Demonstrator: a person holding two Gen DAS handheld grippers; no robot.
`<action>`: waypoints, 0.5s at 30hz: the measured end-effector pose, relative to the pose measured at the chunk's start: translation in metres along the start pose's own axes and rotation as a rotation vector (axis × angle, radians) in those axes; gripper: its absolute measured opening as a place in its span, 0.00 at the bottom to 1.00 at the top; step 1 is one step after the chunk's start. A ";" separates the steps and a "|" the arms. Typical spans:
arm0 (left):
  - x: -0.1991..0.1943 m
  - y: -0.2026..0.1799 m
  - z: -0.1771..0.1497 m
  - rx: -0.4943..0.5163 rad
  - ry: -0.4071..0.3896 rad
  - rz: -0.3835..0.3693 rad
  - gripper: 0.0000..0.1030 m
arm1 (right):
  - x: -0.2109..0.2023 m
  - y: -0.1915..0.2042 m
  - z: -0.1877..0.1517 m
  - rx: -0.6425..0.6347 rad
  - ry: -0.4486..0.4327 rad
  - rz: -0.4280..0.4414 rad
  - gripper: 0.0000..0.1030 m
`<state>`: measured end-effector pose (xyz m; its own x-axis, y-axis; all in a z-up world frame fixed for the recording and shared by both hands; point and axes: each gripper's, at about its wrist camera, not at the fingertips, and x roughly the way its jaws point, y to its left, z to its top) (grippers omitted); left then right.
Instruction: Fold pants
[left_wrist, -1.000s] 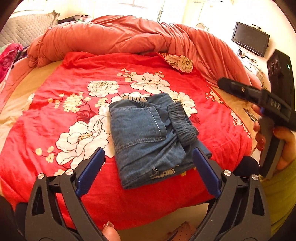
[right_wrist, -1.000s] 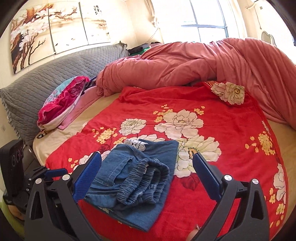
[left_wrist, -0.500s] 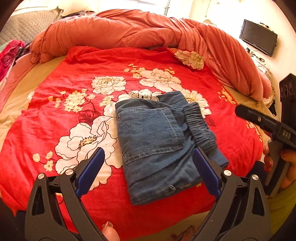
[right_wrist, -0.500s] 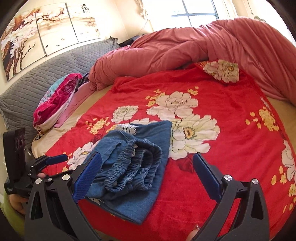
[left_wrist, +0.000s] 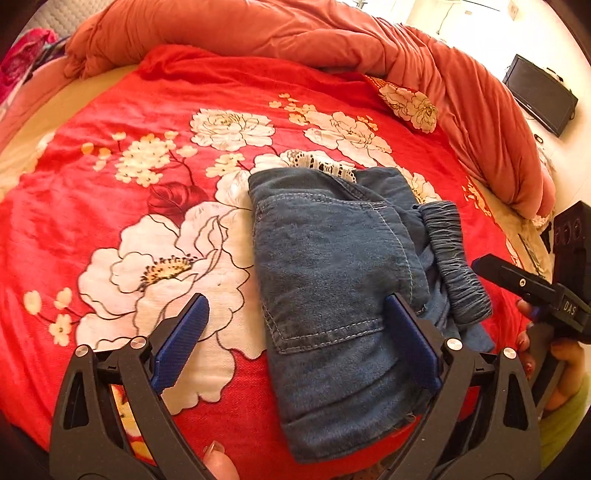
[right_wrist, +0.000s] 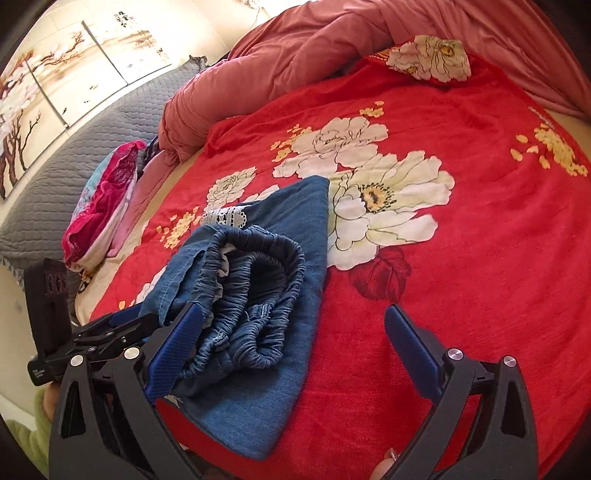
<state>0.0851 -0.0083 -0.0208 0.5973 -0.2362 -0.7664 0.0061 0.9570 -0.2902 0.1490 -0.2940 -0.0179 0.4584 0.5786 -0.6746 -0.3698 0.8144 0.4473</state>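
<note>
Blue denim pants (left_wrist: 332, 280) lie folded into a small stack near the front edge of the bed, a back pocket on top and white lace trim at the far end. Their gathered elastic waistband (right_wrist: 258, 288) bunches on the side toward my right gripper. My left gripper (left_wrist: 295, 310) is open low over the stack, its right finger above the pocket and its left finger over the blanket. My right gripper (right_wrist: 293, 315) is open too, with its left finger against the waistband. A hand (left_wrist: 554, 354) holds it at the right edge of the left wrist view.
A red blanket with white flowers (right_wrist: 461, 258) covers the bed. A coral duvet (left_wrist: 258, 29) is heaped along the far side. Pink folded bedding (right_wrist: 103, 206) and a grey quilted headboard (right_wrist: 55, 177) are at the left. A dark screen (left_wrist: 539, 96) hangs on the right wall.
Both grippers have moved forward and down toward the folded pants, which now fill more of each view. The pants have not moved, and both grippers remain open.
</note>
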 end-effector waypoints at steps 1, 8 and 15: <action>0.001 0.000 0.000 -0.005 0.003 -0.006 0.87 | 0.002 0.001 -0.001 -0.002 0.007 0.006 0.95; 0.009 -0.003 0.008 -0.012 0.019 -0.028 0.87 | 0.007 0.004 0.001 -0.014 0.011 0.022 0.95; 0.023 -0.004 0.017 -0.016 0.044 -0.030 0.86 | 0.021 0.001 0.011 0.000 0.048 0.087 0.95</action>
<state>0.1125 -0.0151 -0.0272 0.5611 -0.2719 -0.7818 0.0101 0.9467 -0.3219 0.1674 -0.2808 -0.0247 0.3852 0.6448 -0.6602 -0.4068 0.7608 0.5056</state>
